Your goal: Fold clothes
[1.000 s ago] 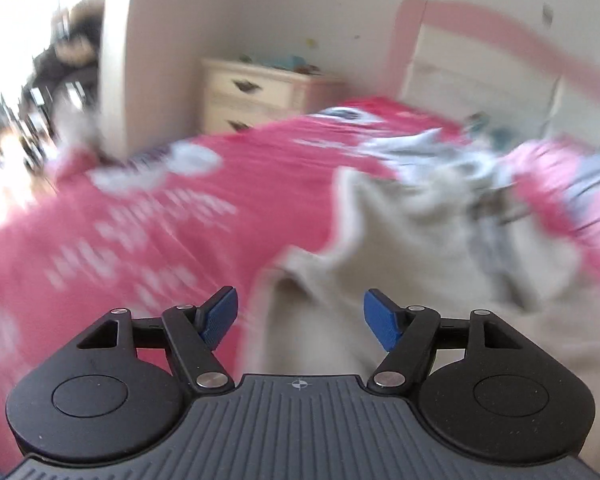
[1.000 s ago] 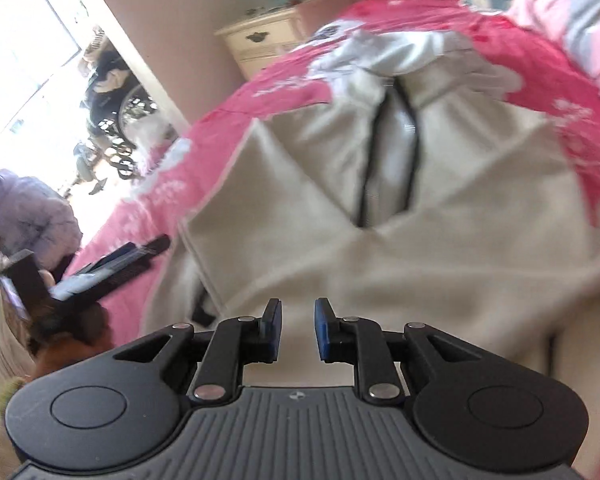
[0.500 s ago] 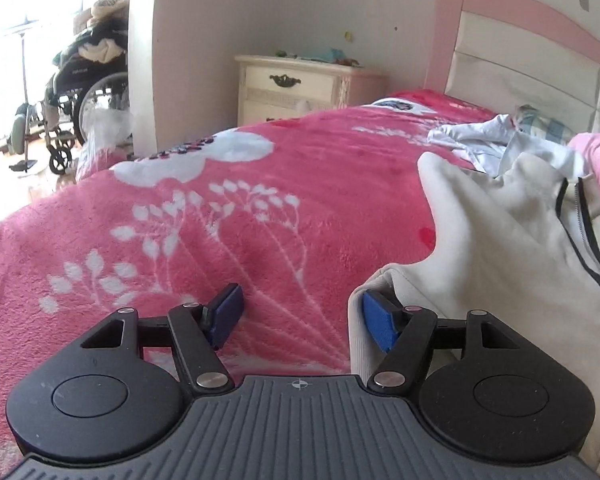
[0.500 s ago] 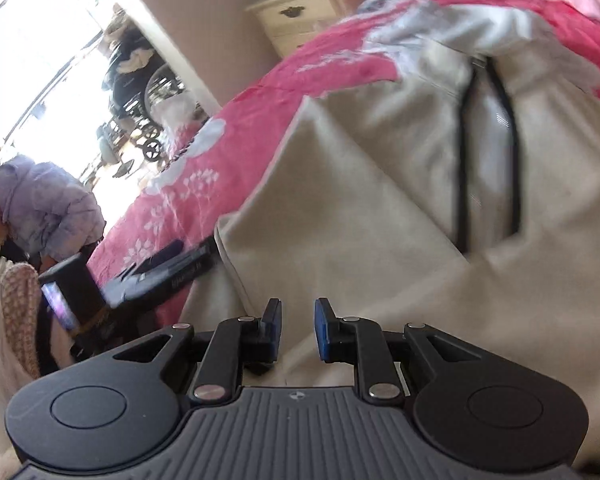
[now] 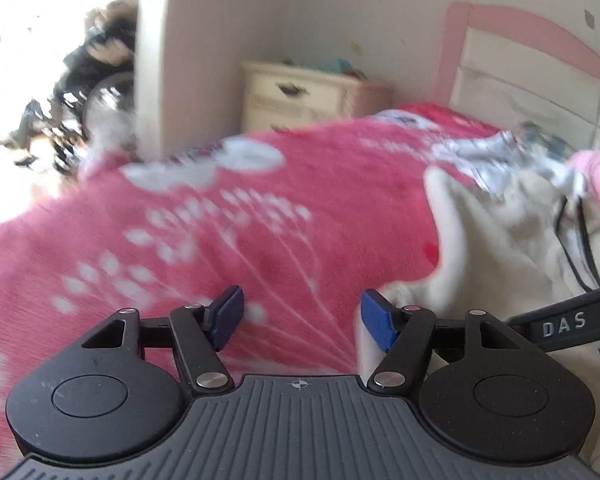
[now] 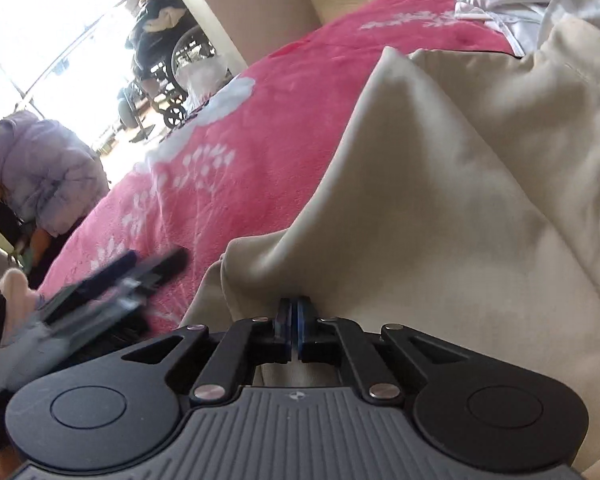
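Since half a second ago the right gripper (image 6: 294,320) has dropped closer onto the cream jacket (image 6: 460,200) and its blue pads, then a little apart, are now pressed together at a raised fold of that cloth; the fabric bunches right at the tips, and it looks pinched between them, though the pads hide the contact itself. The left gripper (image 5: 302,316) has edged slightly lower over the pink blanket (image 5: 220,248), and the other tool's black arm, lettered DAS, has come into its view at the right edge. Its jaws stand spread, with only the blanket's white flower print between them; its right pad (image 5: 374,322) lies just beside the jacket's near corner. The jacket lies spread on the bed, on the right of the left view, its dark zipper (image 5: 576,240) running away toward the pink headboard (image 5: 500,28). A white garment (image 6: 512,4) lies crumpled beyond it. A cream nightstand (image 5: 300,96) stands against the wall, and a wheelchair (image 6: 172,60) sits in the bright doorway.
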The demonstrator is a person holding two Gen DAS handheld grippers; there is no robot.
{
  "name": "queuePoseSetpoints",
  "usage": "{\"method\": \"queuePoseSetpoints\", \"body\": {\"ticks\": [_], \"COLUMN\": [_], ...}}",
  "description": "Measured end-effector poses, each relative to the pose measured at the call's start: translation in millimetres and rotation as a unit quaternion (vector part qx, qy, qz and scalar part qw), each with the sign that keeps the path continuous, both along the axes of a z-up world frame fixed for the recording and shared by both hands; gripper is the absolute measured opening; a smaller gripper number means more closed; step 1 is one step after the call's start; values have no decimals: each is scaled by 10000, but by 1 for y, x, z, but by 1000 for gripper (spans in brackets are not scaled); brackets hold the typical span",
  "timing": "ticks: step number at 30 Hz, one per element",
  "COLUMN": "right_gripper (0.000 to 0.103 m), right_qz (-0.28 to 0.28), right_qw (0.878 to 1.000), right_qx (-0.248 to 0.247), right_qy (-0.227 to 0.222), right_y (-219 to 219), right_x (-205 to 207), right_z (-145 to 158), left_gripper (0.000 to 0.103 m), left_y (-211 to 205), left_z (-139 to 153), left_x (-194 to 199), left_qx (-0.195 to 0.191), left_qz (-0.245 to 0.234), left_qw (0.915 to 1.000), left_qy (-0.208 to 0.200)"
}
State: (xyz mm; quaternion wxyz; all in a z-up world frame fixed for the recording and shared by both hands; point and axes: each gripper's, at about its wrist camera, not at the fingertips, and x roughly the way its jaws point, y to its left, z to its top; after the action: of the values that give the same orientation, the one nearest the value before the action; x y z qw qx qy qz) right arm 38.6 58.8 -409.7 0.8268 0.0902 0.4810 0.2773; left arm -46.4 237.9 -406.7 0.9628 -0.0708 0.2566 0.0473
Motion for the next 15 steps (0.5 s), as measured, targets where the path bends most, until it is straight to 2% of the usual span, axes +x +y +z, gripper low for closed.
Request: {"method": "queuePoseSetpoints", "body": {"ticks": [3, 5, 7, 9, 11, 15], "right_gripper": [0, 0, 0, 5, 5, 5], "right_qz": [-71, -104, -154, -237, -343, -388], "right_qw": [9999, 9997, 9994, 9988, 9978, 9955], "right_qx": [69, 132, 172, 166, 152, 272], "right_qy": [-97, -165, -256, -391, -554, -825], "right_y": [-2, -6, -12, -22, -33, -37], "right_x": [-7, -12, -17, -23, -25, -4], "right_z": [-1, 0, 5, 14, 24, 42], "left_gripper": [69, 70, 67, 66, 67, 70], "left_y": [6, -9, -25, -34, -29, -22], "left_z": [13, 15, 3, -9, -12, -17], "left_x": [-1, 9, 17, 24, 23, 23], "left_qx": [-581, -452, -102, 134, 4, -192], "left_qz": [-210, -556, -482, -382, -338, -251], "left_qw": [9973, 9970, 9988, 9989, 9991, 9991], "left_qy": [-389, -310, -37, 248, 259, 291]}}
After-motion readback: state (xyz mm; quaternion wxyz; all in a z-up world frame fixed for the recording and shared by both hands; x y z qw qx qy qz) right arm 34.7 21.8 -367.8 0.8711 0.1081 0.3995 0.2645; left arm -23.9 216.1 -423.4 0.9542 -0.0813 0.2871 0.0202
